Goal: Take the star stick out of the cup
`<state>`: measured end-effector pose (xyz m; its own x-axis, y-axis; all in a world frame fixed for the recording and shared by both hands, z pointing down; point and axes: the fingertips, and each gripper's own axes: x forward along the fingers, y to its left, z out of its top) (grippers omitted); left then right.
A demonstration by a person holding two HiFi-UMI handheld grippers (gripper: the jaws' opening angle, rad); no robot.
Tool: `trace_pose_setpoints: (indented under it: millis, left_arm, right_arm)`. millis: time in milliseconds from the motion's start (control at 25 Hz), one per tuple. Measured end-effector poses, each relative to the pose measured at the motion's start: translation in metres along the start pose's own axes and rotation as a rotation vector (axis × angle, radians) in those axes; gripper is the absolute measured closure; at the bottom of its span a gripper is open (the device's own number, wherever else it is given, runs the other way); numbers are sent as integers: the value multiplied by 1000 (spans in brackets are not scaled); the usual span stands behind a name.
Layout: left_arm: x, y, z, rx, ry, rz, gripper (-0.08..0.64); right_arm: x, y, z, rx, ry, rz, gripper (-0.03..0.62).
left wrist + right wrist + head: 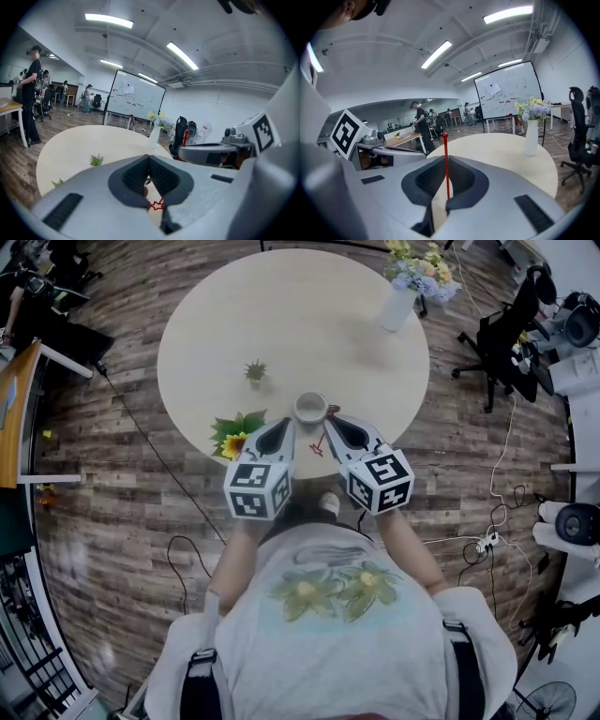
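Beside cup (310, 409), star stick (446, 154) in R hand-held gripper (447, 194).

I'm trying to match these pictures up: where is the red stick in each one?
Head view: stick centre, just below the cup.
Left gripper view: star end, bottom centre.
Right gripper view: upright, centre.
Shared landmark: vase.

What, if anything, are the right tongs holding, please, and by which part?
The star stick, pinched on its thin shaft by the right tongs.
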<state>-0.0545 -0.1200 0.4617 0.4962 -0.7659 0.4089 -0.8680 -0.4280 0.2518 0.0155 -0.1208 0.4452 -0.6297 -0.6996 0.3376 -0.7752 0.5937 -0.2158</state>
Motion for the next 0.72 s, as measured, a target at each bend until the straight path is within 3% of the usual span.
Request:
trace_pose_setpoints:
  millis: [720]
  left_arm:
    - [2,-4,-3,2,11,-5,558]
  right_arm:
    - [1,2,4,-3,-7,14,565]
